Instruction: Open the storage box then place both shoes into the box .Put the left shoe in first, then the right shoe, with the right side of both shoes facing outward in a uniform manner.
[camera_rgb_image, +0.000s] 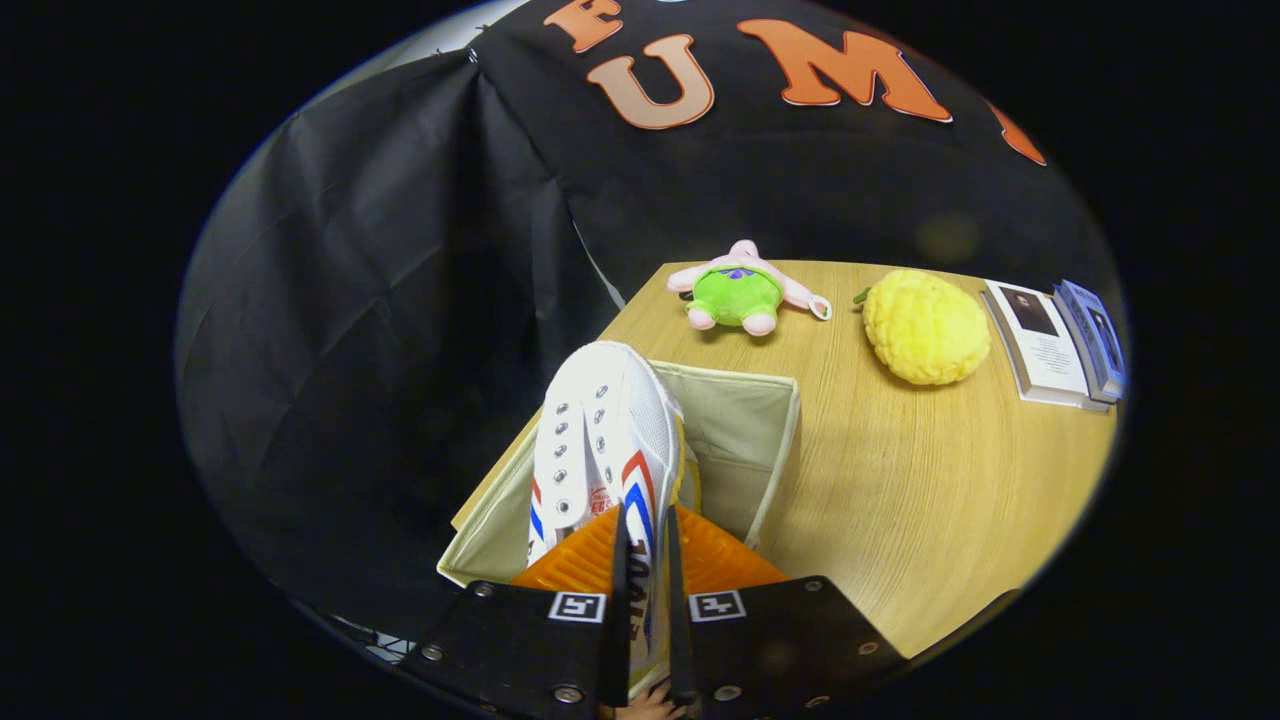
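Gripper (648, 560) clamped on white shoe (600, 440), both orange fingers (570, 565) pressing its side wall near heel. Shoe held over open storage box (770, 440), which sits at counter (900, 520) edge. Shoe's long axis runs straight ahead along fingers, toe pointing beyond them toward box's far wall (eyelets face left). Judgement: next move is straight descent into box; no yaw needed.
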